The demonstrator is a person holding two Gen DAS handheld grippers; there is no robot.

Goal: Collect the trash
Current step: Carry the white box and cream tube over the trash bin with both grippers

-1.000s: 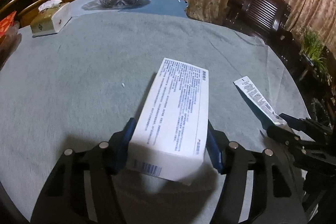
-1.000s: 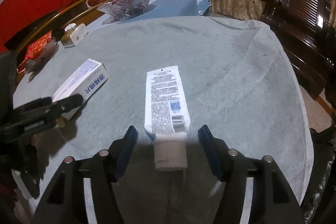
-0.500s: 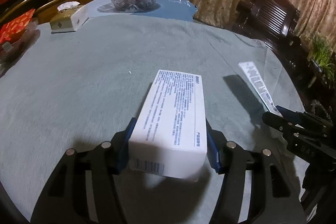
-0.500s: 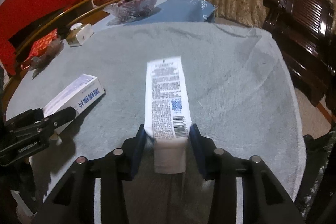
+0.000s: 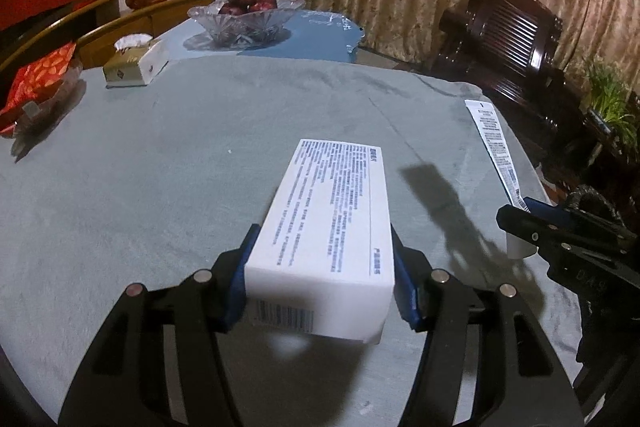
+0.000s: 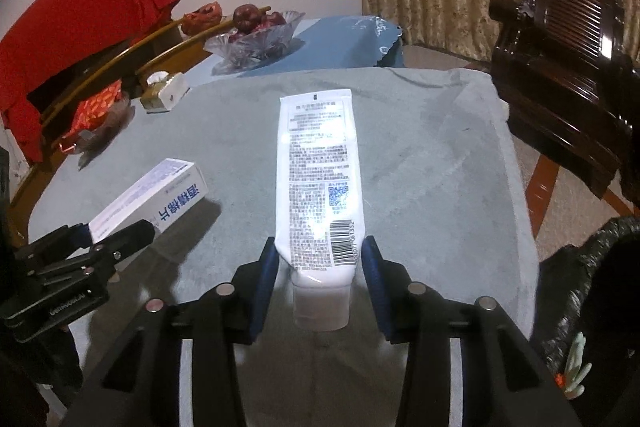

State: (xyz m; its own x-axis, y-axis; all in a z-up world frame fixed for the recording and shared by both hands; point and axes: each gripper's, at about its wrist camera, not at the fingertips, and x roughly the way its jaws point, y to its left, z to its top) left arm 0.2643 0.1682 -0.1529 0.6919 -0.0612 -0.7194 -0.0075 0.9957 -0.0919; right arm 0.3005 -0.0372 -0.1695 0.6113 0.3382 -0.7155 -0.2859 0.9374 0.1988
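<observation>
A white printed box [image 5: 332,219] hangs above the grey-green tablecloth [image 5: 160,187], casting a shadow below, with my left gripper [image 5: 323,233] shut on its near end. In the right wrist view that box [image 6: 160,191] and the left gripper [image 6: 116,235] sit at the left. A white tube [image 6: 318,179] with a barcode points away from me. My right gripper [image 6: 320,246] is shut on the tube just above its cap, and the tube is raised off the cloth. The left wrist view shows the tube [image 5: 494,143] and the right gripper [image 5: 560,227] at the right edge.
A glass fruit bowl [image 5: 244,19], a tissue box [image 5: 132,67] and a red snack packet [image 5: 36,83] stand at the table's far left. A dark wooden chair [image 6: 560,75] is beyond the right edge. A black bag [image 6: 592,267] lies low at the right.
The right gripper's jaws closed onto the tube and lifted it off the cloth. The left gripper rose with the box, which now hangs higher above its shadow.
</observation>
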